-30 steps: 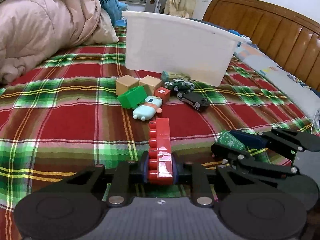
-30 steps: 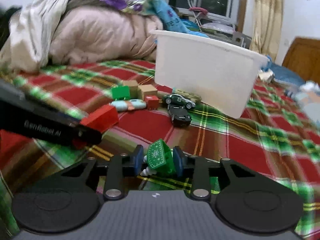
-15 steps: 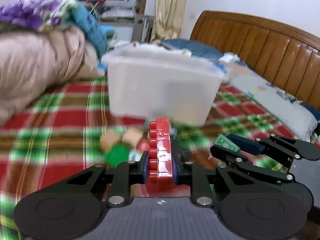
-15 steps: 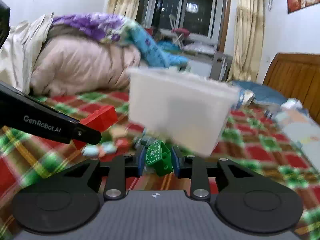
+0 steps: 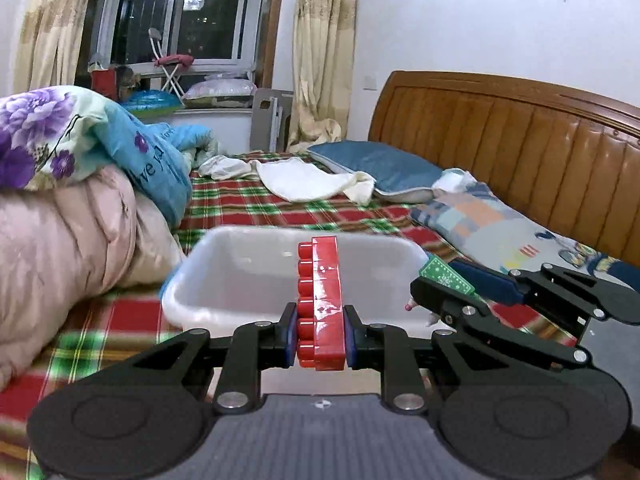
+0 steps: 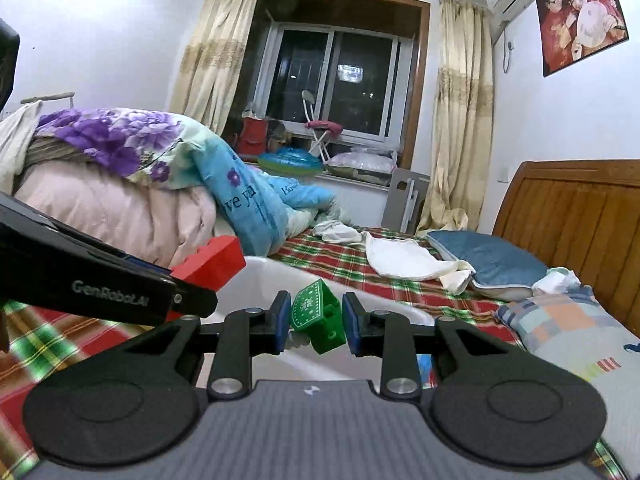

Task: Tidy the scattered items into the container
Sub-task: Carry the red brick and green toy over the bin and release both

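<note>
My left gripper [image 5: 318,338] is shut on a long red studded brick [image 5: 320,304] and holds it over the near edge of the white plastic bin [image 5: 200,280]. My right gripper [image 6: 316,322] is shut on a green patterned toy piece [image 6: 318,318], also at the bin's rim [image 6: 280,276]. In the left wrist view the right gripper [image 5: 448,292] sits to the right with the green piece [image 5: 446,280]. In the right wrist view the left gripper [image 6: 188,288] and the red brick [image 6: 212,262] sit to the left. The other toys on the bed are out of view.
The bin stands on a red and green plaid bedspread [image 5: 280,204]. A pink quilt pile [image 5: 68,240] rises to the left. A wooden headboard [image 5: 520,152], blue pillow [image 5: 380,168] and white cloths [image 5: 304,180] lie behind and right.
Both grippers have risen from the bedspread and moved forward to the bin's near rim, each still holding its piece. The loose toys have dropped out of view.
</note>
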